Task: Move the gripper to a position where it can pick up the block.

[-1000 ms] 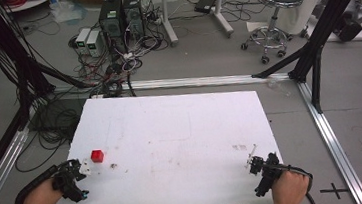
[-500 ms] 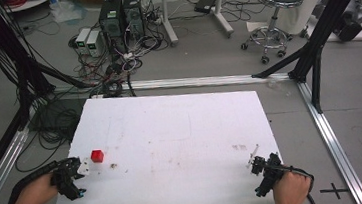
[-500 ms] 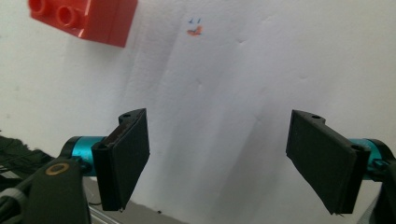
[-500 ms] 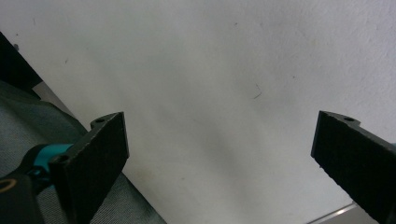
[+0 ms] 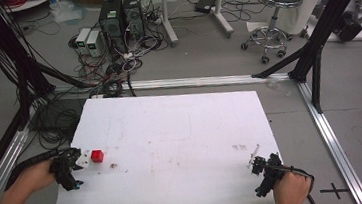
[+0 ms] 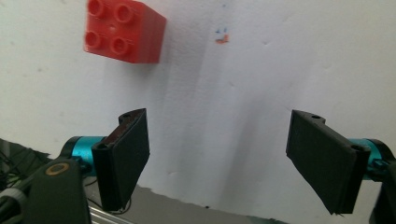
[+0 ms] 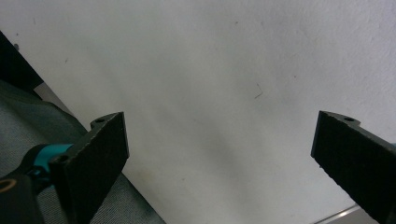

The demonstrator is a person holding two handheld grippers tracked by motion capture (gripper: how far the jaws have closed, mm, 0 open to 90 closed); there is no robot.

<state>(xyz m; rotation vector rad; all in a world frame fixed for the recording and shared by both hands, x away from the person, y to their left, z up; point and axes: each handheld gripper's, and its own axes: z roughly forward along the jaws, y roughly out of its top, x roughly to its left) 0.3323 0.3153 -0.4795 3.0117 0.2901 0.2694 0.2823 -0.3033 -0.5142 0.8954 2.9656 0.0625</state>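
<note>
Right, a white table w/ a small red brick near its left edge, approx halfway down the left side. The brick is a four-stud toy block; in the left gripper view the red brick sits top left, studs up, flat on the white top, apart from both jaws and beyond the left one.

Left gripper is at the table's left edge, held by the person's left hand, just beside the brick on its left side; from the high view I can't tell if a white part of the tool touches it. In its own view the left gripper has its jaws spread wide w/ nothing between them, only bare table.

Right gripper is near the front right corner of the table, in the right hand, well apart from the brick. Its own view has the right gripper w/ jaws wide apart too, empty, white surface between them and grey fabric at the lower left.

Behind the table: a stool, computer boxes and lots of cables on the floor.
</note>
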